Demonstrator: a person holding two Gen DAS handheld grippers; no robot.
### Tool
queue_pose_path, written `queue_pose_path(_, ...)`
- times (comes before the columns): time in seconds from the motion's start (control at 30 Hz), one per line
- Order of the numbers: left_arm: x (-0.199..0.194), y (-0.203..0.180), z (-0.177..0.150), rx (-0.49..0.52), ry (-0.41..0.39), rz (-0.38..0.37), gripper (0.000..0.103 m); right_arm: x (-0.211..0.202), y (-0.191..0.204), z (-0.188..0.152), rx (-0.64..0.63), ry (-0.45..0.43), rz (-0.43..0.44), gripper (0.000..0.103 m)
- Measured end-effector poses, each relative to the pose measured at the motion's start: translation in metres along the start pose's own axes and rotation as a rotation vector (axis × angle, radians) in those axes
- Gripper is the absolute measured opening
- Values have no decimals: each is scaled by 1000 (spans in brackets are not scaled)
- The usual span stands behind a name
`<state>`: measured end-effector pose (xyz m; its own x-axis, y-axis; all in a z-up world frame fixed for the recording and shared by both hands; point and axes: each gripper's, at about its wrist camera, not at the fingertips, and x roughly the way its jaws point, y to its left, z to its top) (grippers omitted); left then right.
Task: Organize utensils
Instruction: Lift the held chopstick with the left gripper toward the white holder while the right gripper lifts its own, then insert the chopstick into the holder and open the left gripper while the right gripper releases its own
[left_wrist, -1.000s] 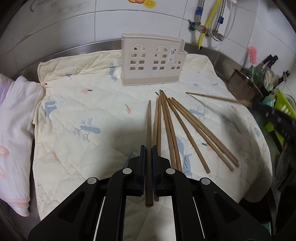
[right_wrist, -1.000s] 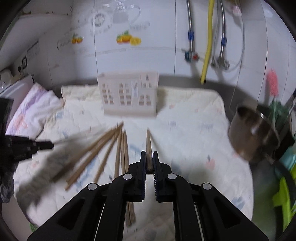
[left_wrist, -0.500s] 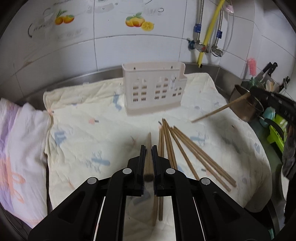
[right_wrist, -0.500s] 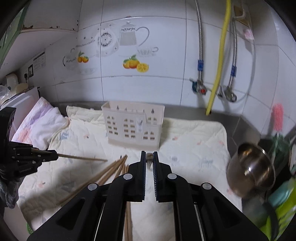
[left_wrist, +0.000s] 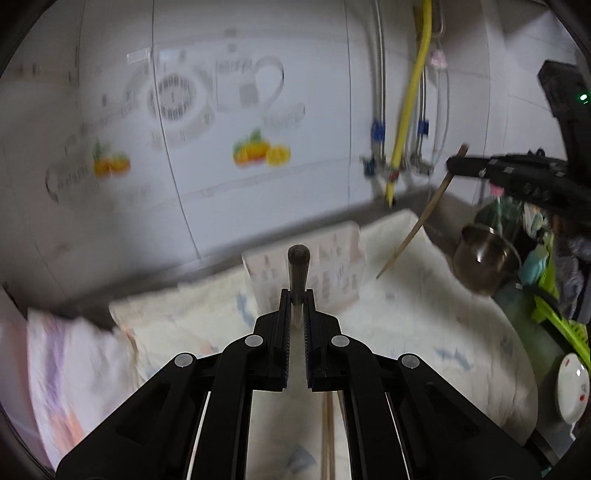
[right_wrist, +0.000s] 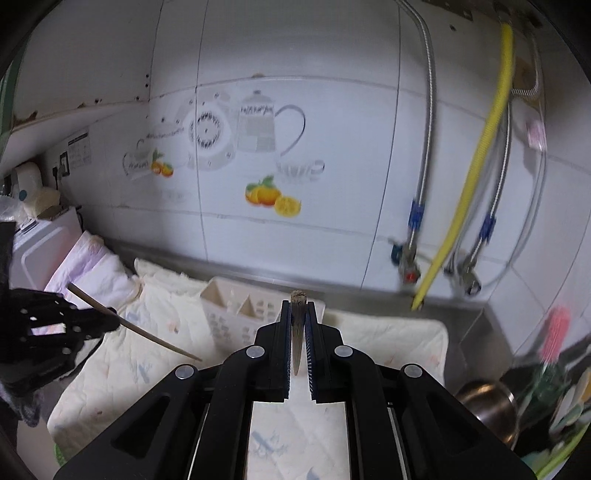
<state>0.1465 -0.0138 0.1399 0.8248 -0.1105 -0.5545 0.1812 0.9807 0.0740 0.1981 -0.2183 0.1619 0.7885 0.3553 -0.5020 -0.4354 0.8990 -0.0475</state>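
Observation:
My left gripper (left_wrist: 296, 295) is shut on a brown wooden chopstick (left_wrist: 298, 266), its thick end up and tip hanging down, lifted above the quilted mat (left_wrist: 424, 314). It also shows in the right wrist view (right_wrist: 110, 325), holding its chopstick (right_wrist: 147, 336) on a slant. My right gripper (right_wrist: 298, 308) is shut on another chopstick (right_wrist: 297, 325), thick end up. It shows in the left wrist view (left_wrist: 452, 166) with its chopstick (left_wrist: 417, 225) pointing down at the mat. The cream plastic utensil holder (left_wrist: 332, 266) stands at the back of the mat, just beyond both grippers (right_wrist: 236, 314).
Loose chopsticks (left_wrist: 327, 435) lie on the mat under my left gripper. A steel pot (left_wrist: 484, 258) and a green rack (left_wrist: 557, 314) stand at the right. A folded pink towel (left_wrist: 66, 369) lies at the left. Hoses (right_wrist: 461, 206) hang on the tiled wall.
Both grippers have lifted their chopsticks off the mat and tilted up towards the wall. The chopsticks now hang tip down and the holder sits closer below.

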Motion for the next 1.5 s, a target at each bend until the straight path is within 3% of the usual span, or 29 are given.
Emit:
queue_pose_path(0.13, -8, 3, 36, 15, -75, 52, 5, 7, 2, 19, -19, -10, -17, 7)
queue_pose_path(0.3, 17, 18, 58, -13, -82, 95, 5, 27, 3, 29, -13, -6, -16, 7)
queue_pose_path(0.7, 95, 50, 38, -140, 67, 39, 5, 89, -6, 16, 38, 86, -23, 7)
queue_pose_path(0.9, 108, 54, 27, -149, 101, 20, 6, 107, -10, 6, 55, 110, -28, 7)
queue_pose_path(1.1, 102, 53, 30, -144, 79, 26, 9, 105, -11, 6, 67, 102, -30, 9)
queue_pose_path(1.27, 83, 53, 31, -148, 41, 40, 31, 89, -10, 9, 57, 70, -47, 19)
queue_pose_path(1.5, 47, 48, 11, -154, 2, 51, 43, 43, 3, -7, 45, -7, -44, 32)
